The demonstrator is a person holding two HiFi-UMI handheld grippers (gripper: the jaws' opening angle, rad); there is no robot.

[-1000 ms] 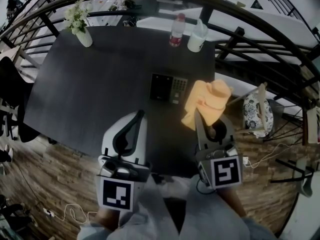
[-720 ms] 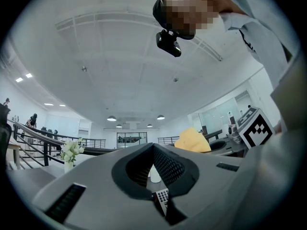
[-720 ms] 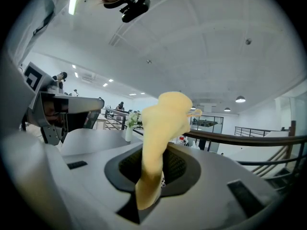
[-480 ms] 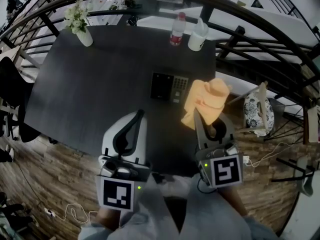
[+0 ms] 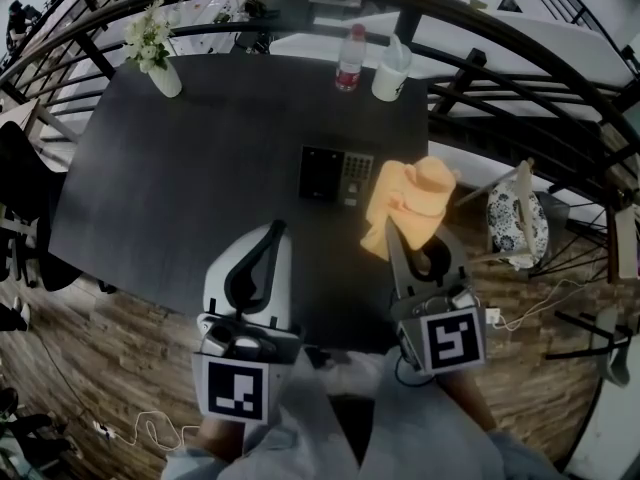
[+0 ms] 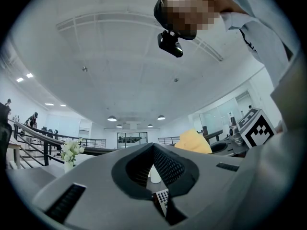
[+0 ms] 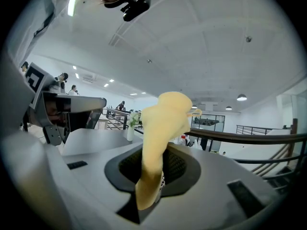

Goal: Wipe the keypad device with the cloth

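Observation:
The keypad device (image 5: pixel 337 175), black with a grey key block, lies flat on the dark table (image 5: pixel 180 178) right of its middle. A yellow cloth (image 5: pixel 410 204) hangs bunched just right of the device, with my right gripper (image 5: pixel 393 232) shut on its lower part. The right gripper view has the cloth (image 7: pixel 160 138) rising out of the jaws of the right gripper (image 7: pixel 152 178). My left gripper (image 5: pixel 281 226) is shut and empty, near the table's front edge, short of the device. The left gripper view shows the keypad (image 6: pixel 162 197) low between the jaws, with the cloth (image 6: pixel 194 141) to the right.
A vase of white flowers (image 5: pixel 154 46) stands at the table's far left corner. A water bottle (image 5: pixel 349 60) and a white cup (image 5: pixel 390 71) stand at the far edge. Dark railings curve behind and to the right. A patterned bag (image 5: pixel 517 224) sits right of the table.

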